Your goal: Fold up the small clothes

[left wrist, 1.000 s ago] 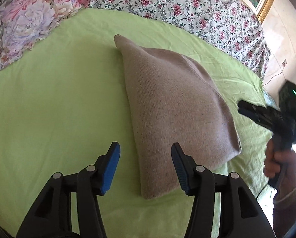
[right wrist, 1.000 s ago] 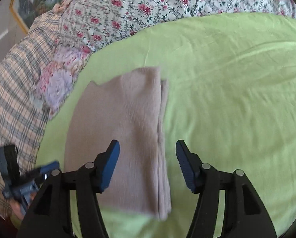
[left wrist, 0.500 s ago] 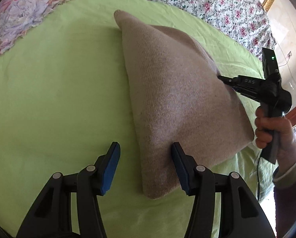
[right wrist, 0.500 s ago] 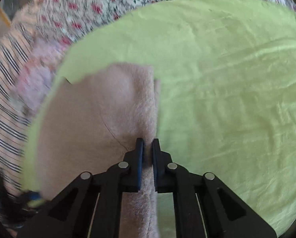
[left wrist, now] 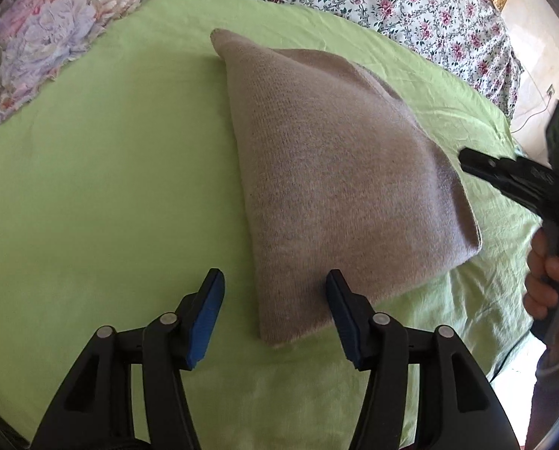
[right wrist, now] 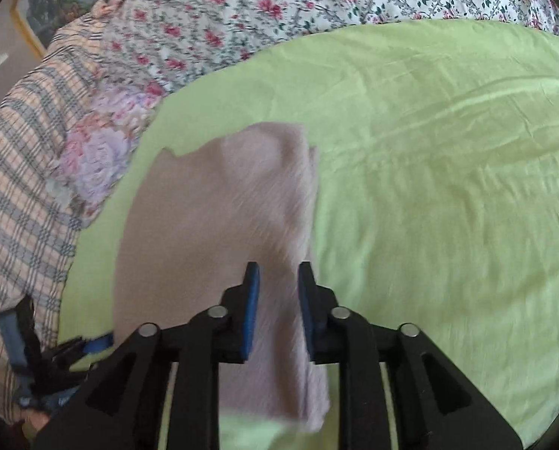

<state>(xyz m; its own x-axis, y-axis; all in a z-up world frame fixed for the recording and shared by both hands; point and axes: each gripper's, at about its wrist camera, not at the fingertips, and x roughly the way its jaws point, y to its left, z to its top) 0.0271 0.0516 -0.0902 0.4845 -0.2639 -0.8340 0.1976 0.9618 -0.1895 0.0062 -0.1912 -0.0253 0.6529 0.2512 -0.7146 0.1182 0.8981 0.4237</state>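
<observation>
Framing the sweater [left wrist: 339,187], left tongs [left wrist: 275,311] (right's hand [left wrist: 549,285] visible here only)

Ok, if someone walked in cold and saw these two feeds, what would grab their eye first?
First the folded beige knitted garment, lying flat in the middle of the bright lime-green bedsheet. Next the left tongs, blue-padded and wide open, straddling its near corner, while the right tongs hang partly open over its layered edge. Behind, the rose-printed white bedcover frames the far side.
</observation>
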